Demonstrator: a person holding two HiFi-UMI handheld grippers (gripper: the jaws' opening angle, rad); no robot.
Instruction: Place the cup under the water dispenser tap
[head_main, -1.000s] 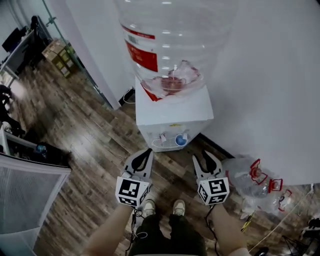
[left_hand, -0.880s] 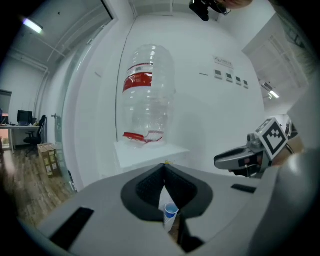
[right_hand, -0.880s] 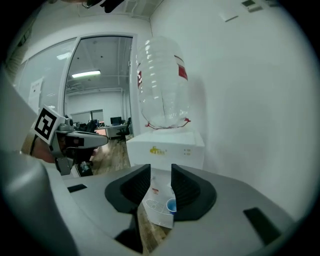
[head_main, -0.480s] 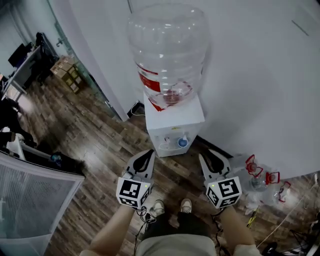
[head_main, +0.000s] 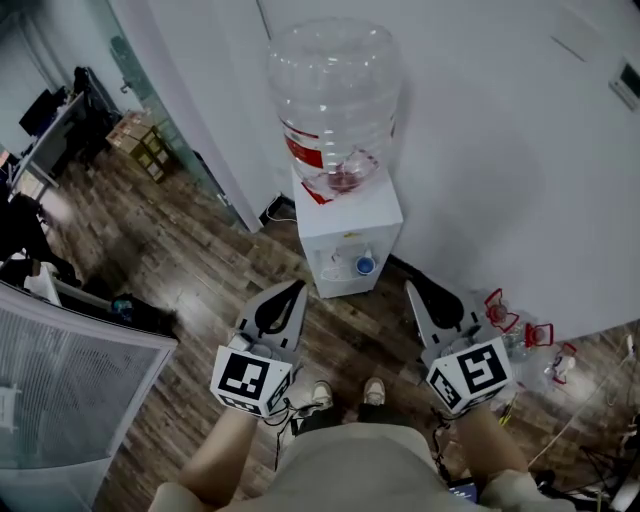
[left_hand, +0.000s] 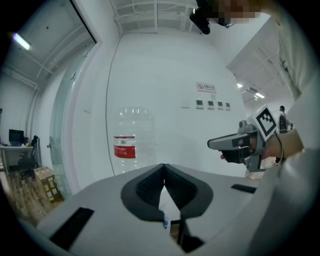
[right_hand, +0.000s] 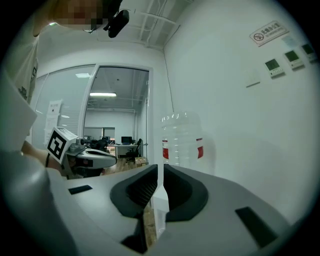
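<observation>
At far left, cardboard boxes (head_main: 138, 143) sit by a glass partition (head_main: 160, 110) on the wood floor (head_main: 190, 260). The left gripper (head_main: 296, 288) is held level in front of the person, its jaws together at the tips with nothing between them. Ahead of it, against the white wall (head_main: 480, 150), stands the white water dispenser (head_main: 350, 215), topped by a clear bottle (head_main: 335, 90) with a red label. The small blue cup (head_main: 365, 265) sits in the recess at the dispenser's front, well apart from both grippers; whether it is exactly below a tap is too small to tell. The right gripper (head_main: 411, 288) is beside the left one, its jaws closing to a thin slit with nothing in it. At far right, empty bottles (head_main: 520, 335) with red handles lie by the wall.
</observation>
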